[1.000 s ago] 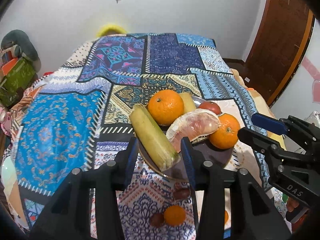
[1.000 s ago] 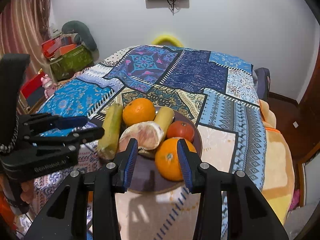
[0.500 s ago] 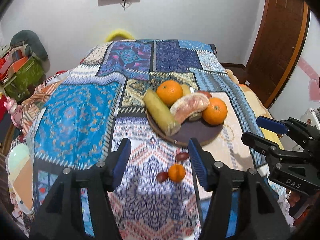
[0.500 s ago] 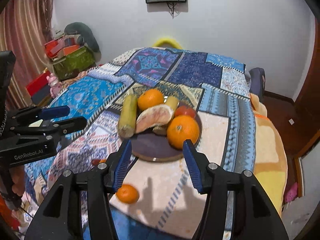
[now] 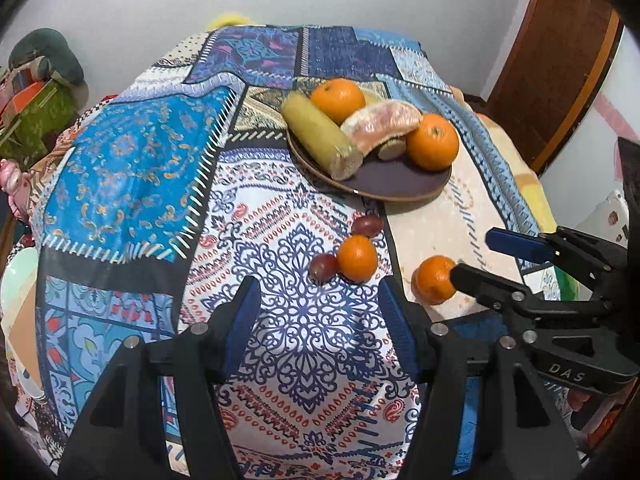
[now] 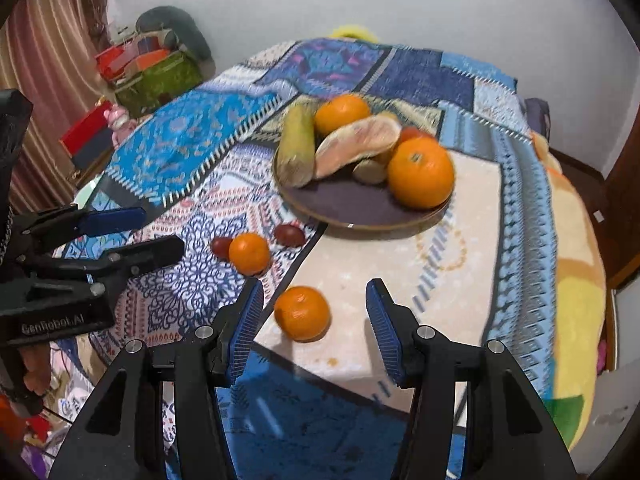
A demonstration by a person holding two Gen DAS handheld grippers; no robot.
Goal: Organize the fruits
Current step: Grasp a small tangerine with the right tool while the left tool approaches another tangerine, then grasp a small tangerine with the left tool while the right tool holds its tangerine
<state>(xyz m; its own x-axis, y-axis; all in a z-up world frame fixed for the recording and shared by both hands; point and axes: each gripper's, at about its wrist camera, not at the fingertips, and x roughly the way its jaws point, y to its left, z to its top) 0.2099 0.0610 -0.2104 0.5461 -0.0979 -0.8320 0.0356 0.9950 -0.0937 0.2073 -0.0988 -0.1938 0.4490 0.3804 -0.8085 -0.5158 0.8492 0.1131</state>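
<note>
Five fruits are seen piled on the round dark plate (image 6: 362, 216) at upper centre; two small oranges (image 6: 302, 313) and two dark red fruits (image 6: 289, 234) remain loose on the patchwork cloth (image 5: 120, 152) at mid-frame. The left gripper (image 5: 320, 316) and right gripper (image 6: 316, 316) are held open and empty.

Both grippers drawn back from plate (image 5: 400, 192), fingers parted wider

"das" stands on the right claw (image 5: 472, 254) body; "genrobot.ai" stands on the left claw (image 6: 162, 232) body.

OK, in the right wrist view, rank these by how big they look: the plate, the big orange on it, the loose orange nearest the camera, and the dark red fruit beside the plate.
1. Plate
2. Big orange
3. Loose orange, though nearness to the camera enlarges it
4. Dark red fruit
</note>
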